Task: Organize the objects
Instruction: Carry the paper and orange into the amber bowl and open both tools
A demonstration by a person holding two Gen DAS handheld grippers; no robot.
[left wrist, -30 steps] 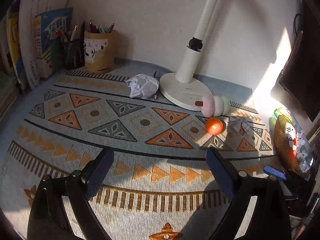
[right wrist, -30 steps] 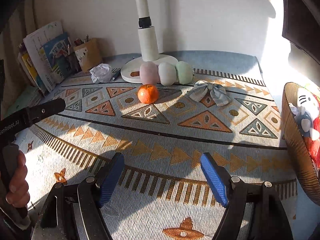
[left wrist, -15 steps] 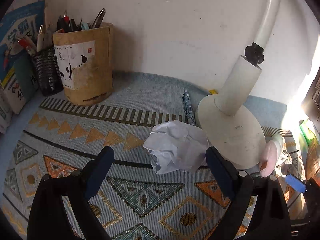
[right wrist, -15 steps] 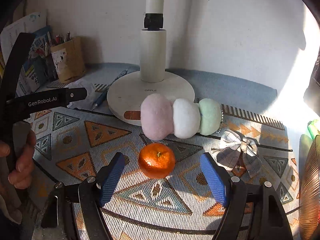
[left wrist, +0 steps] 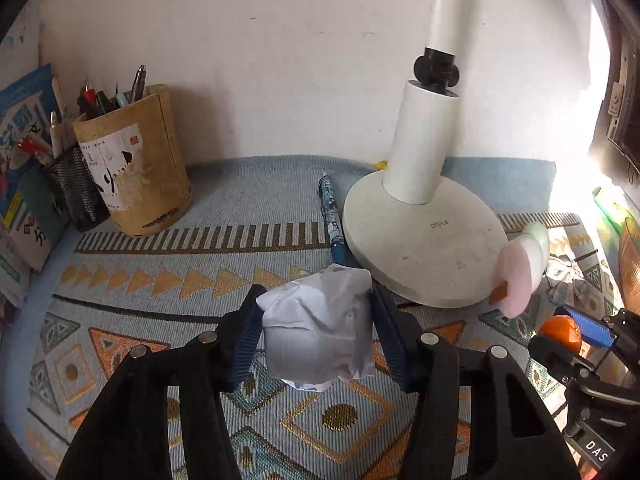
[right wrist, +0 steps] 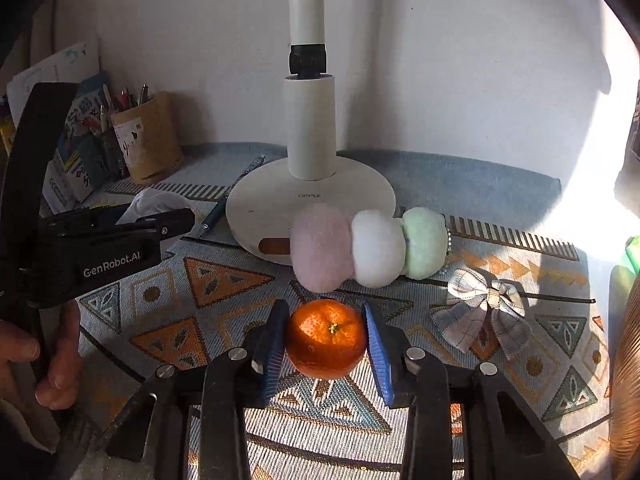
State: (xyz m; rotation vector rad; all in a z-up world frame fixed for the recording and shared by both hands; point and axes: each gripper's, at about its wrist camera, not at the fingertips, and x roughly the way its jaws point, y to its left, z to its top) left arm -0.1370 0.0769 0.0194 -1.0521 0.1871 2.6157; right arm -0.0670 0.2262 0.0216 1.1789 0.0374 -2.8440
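My left gripper (left wrist: pixel 316 322) is shut on a crumpled white paper ball (left wrist: pixel 318 332), its blue pads pressed against both sides, just above the patterned mat. My right gripper (right wrist: pixel 325 334) is shut on an orange mandarin (right wrist: pixel 325 338) resting on the mat, pads touching its left and right sides. The mandarin (left wrist: pixel 562 330) and the right gripper also show at the right edge of the left wrist view. The paper ball (right wrist: pixel 154 202) shows behind the left gripper in the right wrist view.
A white lamp base (right wrist: pixel 310 200) stands behind the mandarin, with a pink, white and green plush skewer (right wrist: pixel 370 250) leaning on it. A blue pen (left wrist: pixel 332 218) lies left of the base. A grey bow (right wrist: pixel 486 310), a brown pen cup (left wrist: pixel 134 170), books and a woven basket (right wrist: pixel 626 380) surround the mat.
Both grippers moved forward and closed: the left onto the paper ball, the right onto the mandarin. Both were open half a second ago.
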